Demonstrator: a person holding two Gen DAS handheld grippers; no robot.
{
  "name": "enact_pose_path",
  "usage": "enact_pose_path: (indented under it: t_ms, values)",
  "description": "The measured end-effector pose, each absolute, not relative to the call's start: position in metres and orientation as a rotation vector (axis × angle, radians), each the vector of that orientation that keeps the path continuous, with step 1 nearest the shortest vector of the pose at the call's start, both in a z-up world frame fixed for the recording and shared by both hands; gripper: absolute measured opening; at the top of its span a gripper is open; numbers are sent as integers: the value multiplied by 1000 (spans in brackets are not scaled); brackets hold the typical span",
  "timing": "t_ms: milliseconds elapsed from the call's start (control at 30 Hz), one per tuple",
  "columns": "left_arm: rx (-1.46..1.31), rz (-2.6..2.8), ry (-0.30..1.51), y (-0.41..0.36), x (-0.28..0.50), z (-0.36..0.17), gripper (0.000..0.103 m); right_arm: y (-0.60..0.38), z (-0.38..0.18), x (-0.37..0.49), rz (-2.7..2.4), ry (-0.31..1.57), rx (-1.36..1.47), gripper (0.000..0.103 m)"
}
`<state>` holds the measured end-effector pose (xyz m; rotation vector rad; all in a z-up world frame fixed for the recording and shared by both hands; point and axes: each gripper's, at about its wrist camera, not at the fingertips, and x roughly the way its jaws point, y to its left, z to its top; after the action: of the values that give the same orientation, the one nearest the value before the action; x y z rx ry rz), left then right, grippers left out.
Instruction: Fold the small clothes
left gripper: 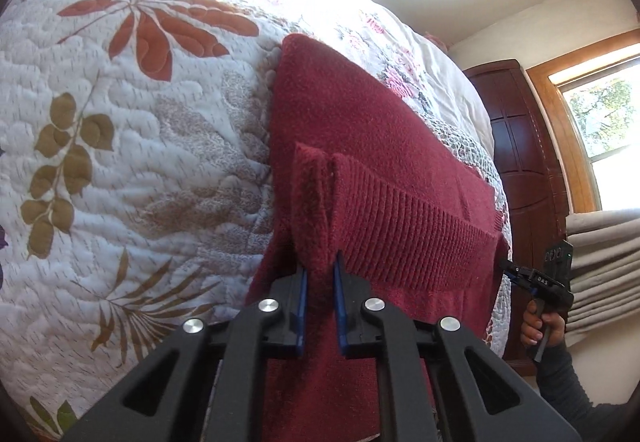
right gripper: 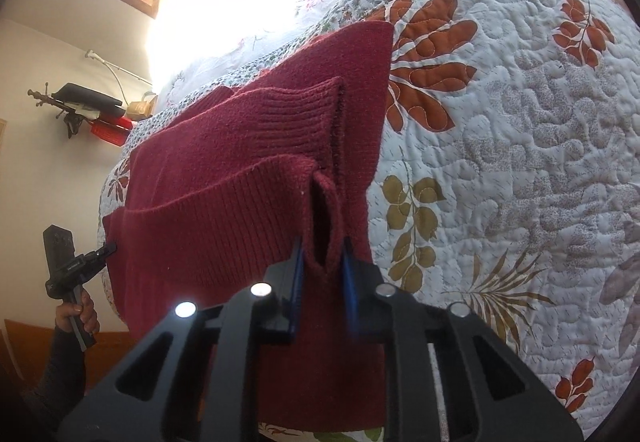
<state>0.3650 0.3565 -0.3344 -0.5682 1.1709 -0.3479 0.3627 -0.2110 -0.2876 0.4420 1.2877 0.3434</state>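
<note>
Covering the bed, the quilt with printed leaves carried the dark red knitted sweater, which lay near the bed's edge with its ribbed hem lifted off the body. The left gripper was narrowed onto one hem corner, fabric bunched between its blue pads. The right gripper pinched the opposite hem corner likewise. A hand gripped the right tool's handle beside the bed.
</note>
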Motion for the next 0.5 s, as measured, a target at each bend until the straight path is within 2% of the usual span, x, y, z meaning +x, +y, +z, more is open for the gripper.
enact_pose_path:
  t_ms: [267, 500]
  values:
    - [-548, -340, 1026, 356, 335, -297, 10, -220, -261, 349, 326, 1206, 452, 7]
    - [-511, -408, 880, 353, 318, -219, 10, -227, -193, 328, 340, 1062, 444, 6]
